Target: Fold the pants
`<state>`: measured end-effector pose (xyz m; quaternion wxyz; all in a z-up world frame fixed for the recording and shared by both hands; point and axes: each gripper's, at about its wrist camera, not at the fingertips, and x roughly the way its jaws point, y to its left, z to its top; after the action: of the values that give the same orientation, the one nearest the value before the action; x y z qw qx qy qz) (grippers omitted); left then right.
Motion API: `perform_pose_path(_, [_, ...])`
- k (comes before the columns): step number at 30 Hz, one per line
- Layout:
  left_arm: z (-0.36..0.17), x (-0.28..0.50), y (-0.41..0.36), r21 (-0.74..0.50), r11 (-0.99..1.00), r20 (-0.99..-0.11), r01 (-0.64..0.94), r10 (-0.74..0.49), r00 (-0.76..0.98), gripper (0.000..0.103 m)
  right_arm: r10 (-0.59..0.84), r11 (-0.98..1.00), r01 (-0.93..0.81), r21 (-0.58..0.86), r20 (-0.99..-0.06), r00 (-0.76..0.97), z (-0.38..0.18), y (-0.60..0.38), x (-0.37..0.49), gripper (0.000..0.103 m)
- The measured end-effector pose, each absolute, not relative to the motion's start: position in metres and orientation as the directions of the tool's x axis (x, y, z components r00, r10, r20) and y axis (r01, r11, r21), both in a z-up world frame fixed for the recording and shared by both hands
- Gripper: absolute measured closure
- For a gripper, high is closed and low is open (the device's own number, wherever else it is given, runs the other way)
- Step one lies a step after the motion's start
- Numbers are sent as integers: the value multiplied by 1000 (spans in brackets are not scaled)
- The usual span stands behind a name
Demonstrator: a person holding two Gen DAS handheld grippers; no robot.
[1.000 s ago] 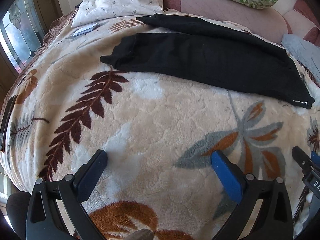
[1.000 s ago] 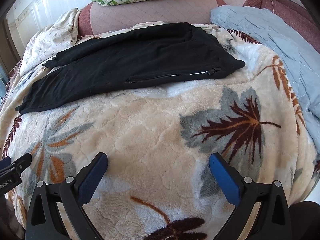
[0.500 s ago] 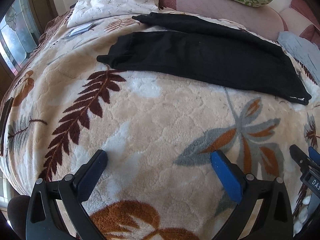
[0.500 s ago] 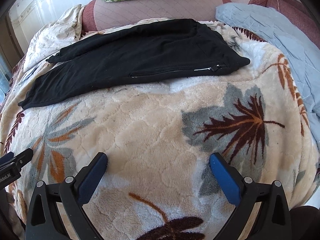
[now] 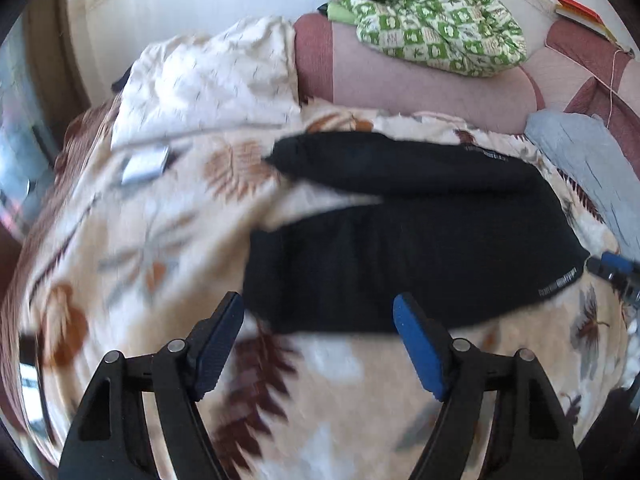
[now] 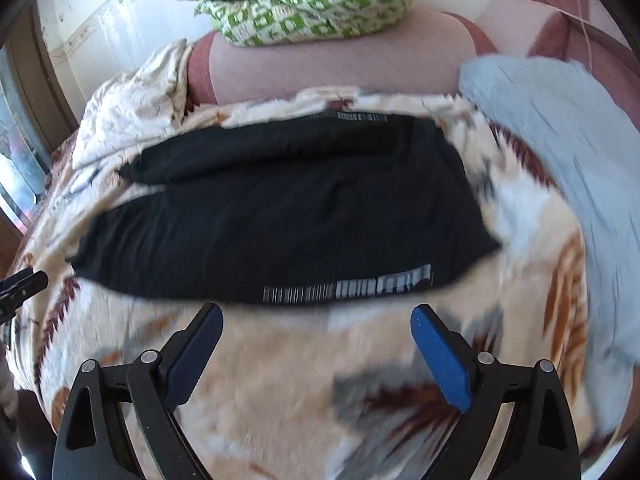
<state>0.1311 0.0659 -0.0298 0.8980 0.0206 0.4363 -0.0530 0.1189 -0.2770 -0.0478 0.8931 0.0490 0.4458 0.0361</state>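
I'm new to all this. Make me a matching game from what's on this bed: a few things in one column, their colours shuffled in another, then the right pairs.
Things:
1. pants
2. bundle on the headboard
3. quilt at the right edge
4. gripper pads

Colours:
A. pale blue-grey
B. bright blue
C. black
D. green and white check

Pairs: 1-C, 2-D, 3-A, 4-B

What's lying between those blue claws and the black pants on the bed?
Only bare leaf-print blanket separates the right gripper, its jaws closing on nothing, from the black pants, seen in the right wrist view.
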Motion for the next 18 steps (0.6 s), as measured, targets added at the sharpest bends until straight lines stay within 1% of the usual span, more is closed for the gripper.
perform_pose_path(3, [-22,193,70,24,991,-783,134,-65,619,26,122,992,-58,109,-790,601,-31,-292,179,12])
perform_pose_path(5, [-26,241,70,49,989,-788,138,-47,613,26,117,993,-57,104,-805,582,-28,-307,227,17])
perform_pose_path(8, [-45,305,73,15,991,-823,131,-62,565,26,157,987,-56,150,-833,530,-35,-326,298,23])
perform_pose_path(10, [-59,338,77,-28,993,-835,115,-86,543,26,167,986,-64,156,-850,499,-45,-332,338,23])
perform_pose_path(12, [-75,366,80,-57,994,-849,98,-99,519,26,127,992,-75,104,-864,487,-57,-328,371,23])
perform_pose_path(15, [-99,397,82,-54,993,-866,102,-98,490,26,120,989,-129,69,-888,444,-80,-318,409,23])
perform_pose_path(18, [-118,413,77,-48,988,-883,144,-109,456,26,128,978,-204,47,-906,404,-102,-305,435,23])
